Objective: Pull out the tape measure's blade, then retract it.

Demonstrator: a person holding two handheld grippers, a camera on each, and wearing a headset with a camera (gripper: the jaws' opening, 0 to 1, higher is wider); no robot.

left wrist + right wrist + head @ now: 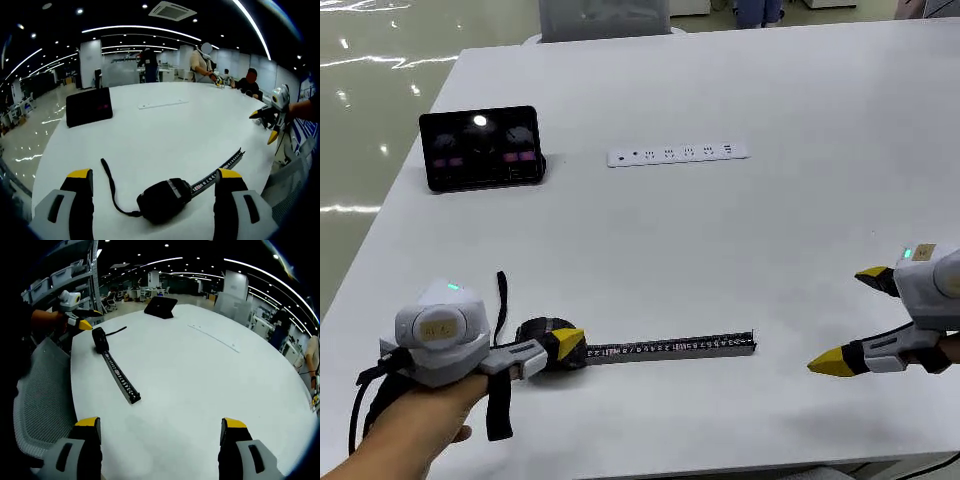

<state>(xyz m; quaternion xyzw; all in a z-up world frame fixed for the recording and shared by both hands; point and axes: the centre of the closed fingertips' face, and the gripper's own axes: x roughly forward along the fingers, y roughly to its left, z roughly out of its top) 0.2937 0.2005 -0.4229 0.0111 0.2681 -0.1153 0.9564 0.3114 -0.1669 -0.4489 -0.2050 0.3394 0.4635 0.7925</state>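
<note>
We judge pulling done, retracting to come: the blade [670, 348] lies out toward 3 o'clock from the tape measure [548, 345] on the worktop [720, 250], our left hand-held gripper [154, 174] wide open astride it, right hand-held gripper [848, 318] open, empty.

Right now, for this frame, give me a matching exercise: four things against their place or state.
1 tape measure case
2 blade
3 power strip
4 right gripper

A open, clear of the blade
B extended, flat on the table
C between the open jaws of the left gripper
D far side of the table

Pairs: 1-C, 2-B, 3-D, 4-A
</note>
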